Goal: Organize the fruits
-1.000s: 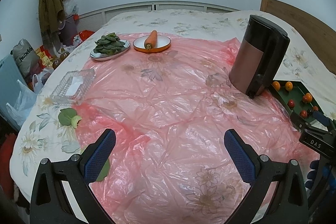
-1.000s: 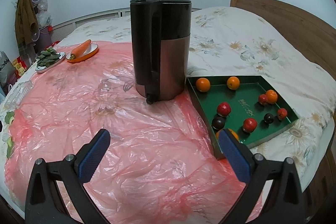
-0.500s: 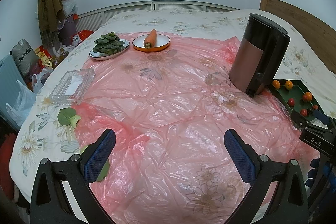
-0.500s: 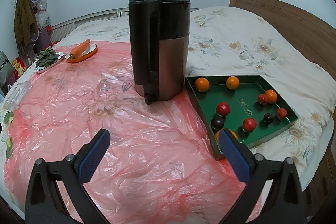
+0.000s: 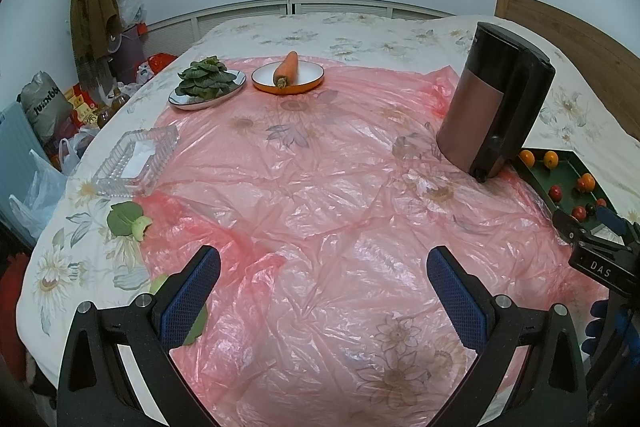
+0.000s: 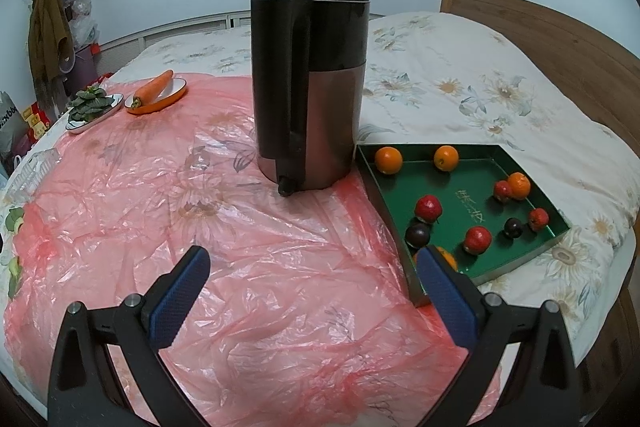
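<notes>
Fruits [image 6: 428, 207] round, glossy, in green tray [image 6: 464, 155] | crinkled pink plastic sheet [image 6: 256, 267] | left claw [image 5: 323, 281], right claw [image 6: 314, 277] spread, empty

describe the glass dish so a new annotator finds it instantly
Start at the pink plastic sheet covering the bed; go to its left edge. The glass dish sits there, nearer than the plate of greens. It's the only clear, rectangular, ribbed container.
</notes>
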